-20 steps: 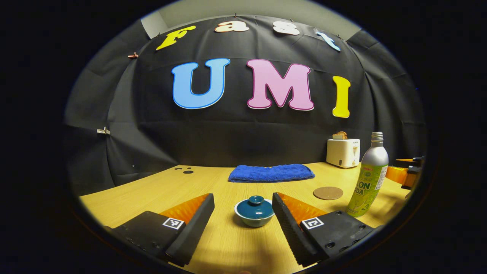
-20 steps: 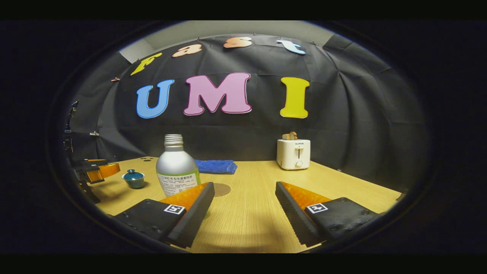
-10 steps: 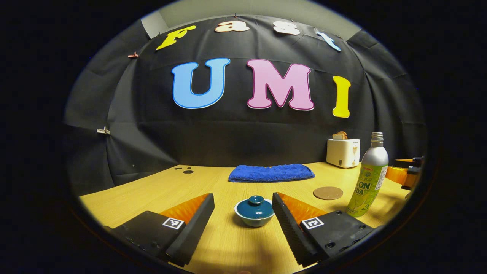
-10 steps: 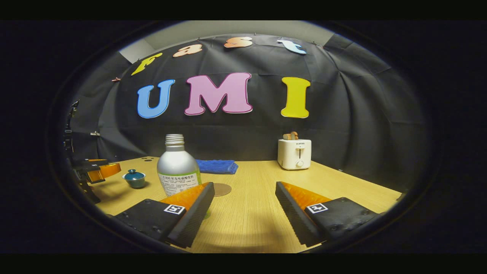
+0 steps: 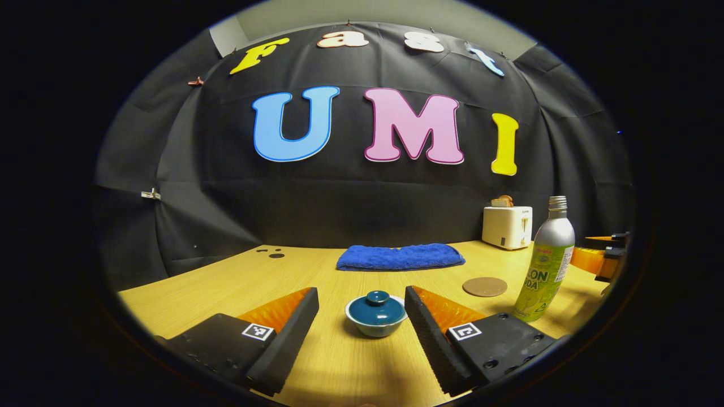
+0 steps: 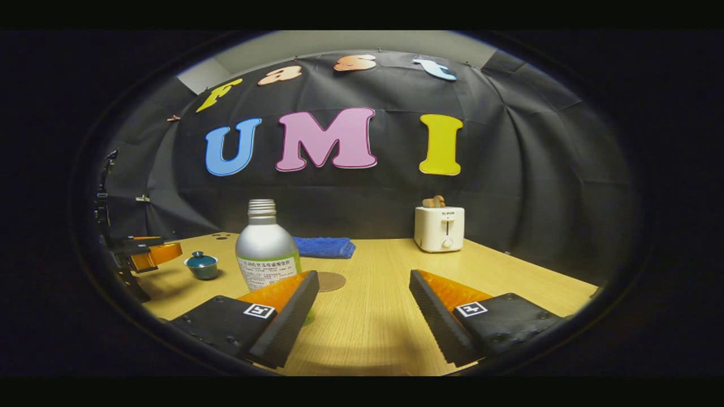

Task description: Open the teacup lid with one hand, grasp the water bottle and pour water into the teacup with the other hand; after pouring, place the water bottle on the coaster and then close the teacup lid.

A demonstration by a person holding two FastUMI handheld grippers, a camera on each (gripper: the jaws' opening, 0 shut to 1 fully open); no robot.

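Ahead, both tools gape: left (image 5: 362, 311) flanks teacup (image 5: 376, 314), right (image 6: 362, 291) beside bottle (image 6: 266, 249).

Layout of items standing on the table (image 5: 226, 282).
In the left gripper view, the lidded teacup (image 5: 376, 314) is sitting nearest; the towel (image 5: 400, 256) is lying behind it, the coaster (image 5: 485, 286) lying to its right, the water bottle (image 5: 544, 261) standing right of the coaster, and the toaster (image 5: 507, 226) standing behind the coaster at the wall.

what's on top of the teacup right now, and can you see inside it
A dark teal lid with a round knob sits on the teacup, closing it. The inside is covered, so its contents cannot be seen.
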